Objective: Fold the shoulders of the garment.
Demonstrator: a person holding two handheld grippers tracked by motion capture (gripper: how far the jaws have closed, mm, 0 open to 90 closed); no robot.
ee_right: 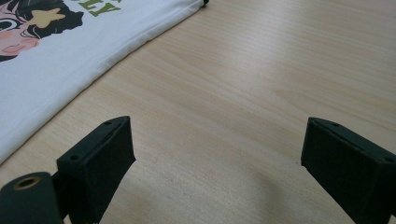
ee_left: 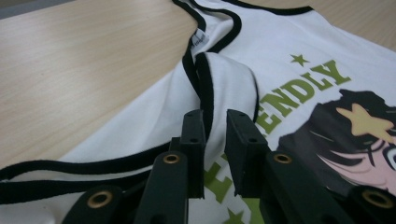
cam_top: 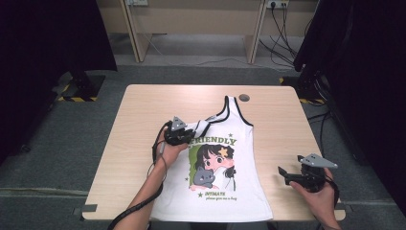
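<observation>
A white tank top (cam_top: pixel 225 163) with black trim, a cartoon girl and cat print and green "FRIENDLY" lettering lies flat on the wooden table (cam_top: pixel 143 110). Its left shoulder strap (cam_top: pixel 206 123) is folded over onto the chest. My left gripper (cam_top: pixel 190 135) rests at that fold. In the left gripper view the jaws (ee_left: pixel 215 116) stand a little apart, and the black-edged strap (ee_left: pixel 224 74) runs between them without being pinched. My right gripper (cam_top: pixel 283 175) hovers open over bare wood right of the hem. Its jaws (ee_right: pixel 219 140) are wide apart, with the shirt's edge (ee_right: pixel 56 60) off to their left.
A round dark cable port (cam_top: pixel 244 97) sits in the table near the far edge, just beyond the right strap. Bare wood surrounds the shirt on the left, right and far sides. Black stands (cam_top: pixel 81 86) and cables (cam_top: pixel 316 91) are on the floor beside the table.
</observation>
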